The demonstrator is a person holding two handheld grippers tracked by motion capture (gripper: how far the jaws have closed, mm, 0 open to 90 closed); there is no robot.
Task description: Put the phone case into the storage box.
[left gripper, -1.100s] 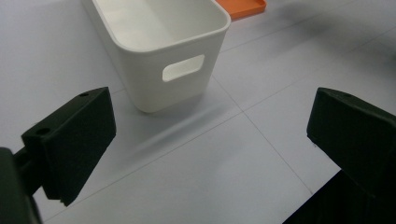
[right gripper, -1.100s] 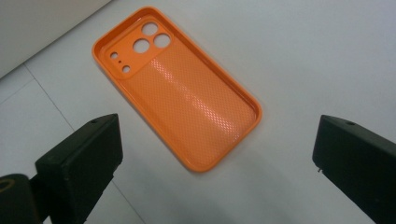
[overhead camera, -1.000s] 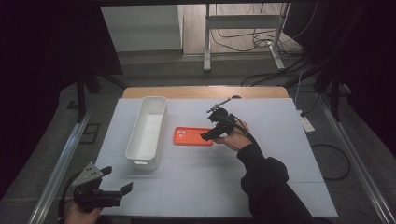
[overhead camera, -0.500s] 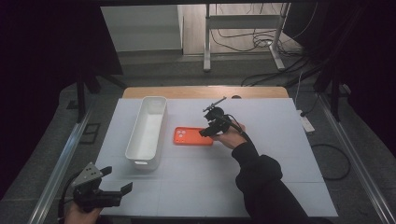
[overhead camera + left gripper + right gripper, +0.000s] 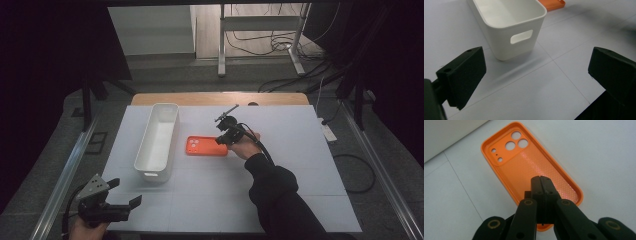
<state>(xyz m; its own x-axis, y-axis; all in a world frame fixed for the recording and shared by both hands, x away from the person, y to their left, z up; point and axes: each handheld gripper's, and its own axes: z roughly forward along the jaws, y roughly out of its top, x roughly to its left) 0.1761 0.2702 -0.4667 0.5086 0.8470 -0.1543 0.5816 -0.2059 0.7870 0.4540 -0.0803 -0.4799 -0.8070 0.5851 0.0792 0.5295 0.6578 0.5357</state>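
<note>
Right gripper [image 5: 543,185] jaws have just closed, pressed together over the orange phone case [image 5: 529,170]'s near rim; nothing visibly pinched. Case lies flat at 3 o'clock of the white bin [image 5: 157,140]. Reopen, straddle the rim, then close.

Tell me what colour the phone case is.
Orange phone case, clearest in the right gripper view.

No readable text, label, brand, number or sign anywhere: none on orange case [image 5: 529,173], white bin [image 5: 509,27], table [image 5: 300,150].
</note>
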